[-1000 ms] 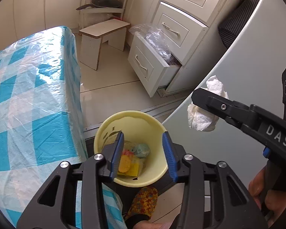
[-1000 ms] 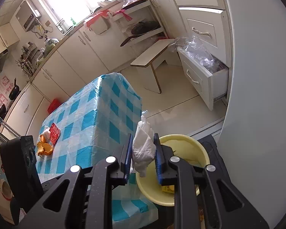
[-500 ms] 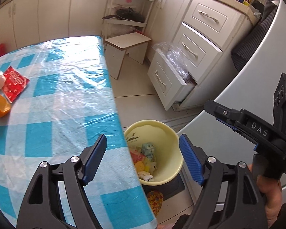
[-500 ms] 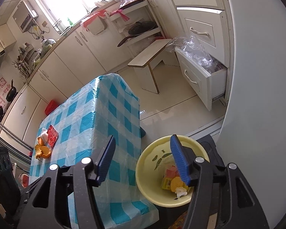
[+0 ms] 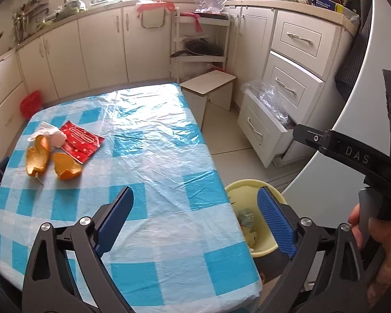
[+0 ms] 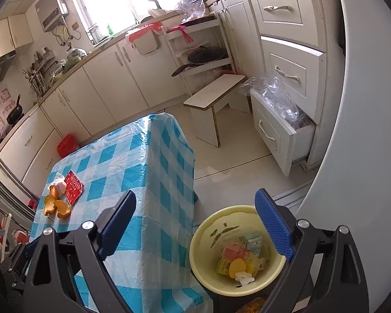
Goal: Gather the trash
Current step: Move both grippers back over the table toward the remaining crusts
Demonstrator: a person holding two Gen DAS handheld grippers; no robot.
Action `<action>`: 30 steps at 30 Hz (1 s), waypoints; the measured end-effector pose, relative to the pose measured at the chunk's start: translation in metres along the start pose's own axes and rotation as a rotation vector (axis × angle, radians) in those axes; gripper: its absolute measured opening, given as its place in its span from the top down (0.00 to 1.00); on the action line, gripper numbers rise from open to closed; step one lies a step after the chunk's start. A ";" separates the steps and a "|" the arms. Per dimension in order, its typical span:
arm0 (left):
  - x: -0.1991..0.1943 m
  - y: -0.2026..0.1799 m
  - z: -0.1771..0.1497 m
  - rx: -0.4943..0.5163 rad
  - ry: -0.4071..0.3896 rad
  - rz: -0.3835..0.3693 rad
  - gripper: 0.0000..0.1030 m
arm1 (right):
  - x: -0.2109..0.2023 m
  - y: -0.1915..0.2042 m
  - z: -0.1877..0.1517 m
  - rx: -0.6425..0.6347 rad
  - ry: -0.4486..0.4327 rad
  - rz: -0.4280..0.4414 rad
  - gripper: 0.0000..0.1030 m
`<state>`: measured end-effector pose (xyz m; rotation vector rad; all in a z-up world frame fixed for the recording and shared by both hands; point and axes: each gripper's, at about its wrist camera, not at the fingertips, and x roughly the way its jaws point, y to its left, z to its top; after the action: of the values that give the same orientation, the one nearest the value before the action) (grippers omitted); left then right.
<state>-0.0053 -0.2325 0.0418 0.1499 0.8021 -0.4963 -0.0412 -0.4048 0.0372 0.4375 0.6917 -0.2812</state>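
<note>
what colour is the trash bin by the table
Pale yellow trash bin, with a dark leaf print inside; clearest in the right wrist view.

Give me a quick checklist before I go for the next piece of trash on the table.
1. Left gripper empty, jaws wide, having just been opening: ok.
2. Right gripper empty, jaws also just opened: ok.
3. Yellow bin upright beside the table, with room left: ok.
4. Trash still on the tablecloth: orange peels, red wrapper, white tissue: not ok, still to collect.
5. Path across the table to that pile free: ok.
6. Whether the tissue lies under the wrapper edge: cannot tell.
</note>
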 end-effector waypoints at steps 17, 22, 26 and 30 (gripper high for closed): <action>-0.014 0.072 -0.006 -0.095 -0.014 0.100 0.08 | 0.006 0.086 -0.006 -0.286 -0.068 -0.124 0.09; -0.013 0.090 -0.005 -0.119 -0.015 0.115 0.08 | 0.008 0.101 -0.009 -0.321 -0.073 -0.115 0.09; -0.012 0.104 -0.006 -0.144 -0.014 0.127 0.08 | 0.010 0.112 -0.009 -0.346 -0.076 -0.114 0.09; -0.012 0.120 -0.007 -0.178 -0.014 0.134 0.08 | 0.012 0.125 -0.012 -0.370 -0.074 -0.107 0.08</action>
<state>0.0407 -0.1213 0.0386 0.0344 0.8131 -0.2977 0.0097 -0.2915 0.0571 0.0374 0.6784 -0.2623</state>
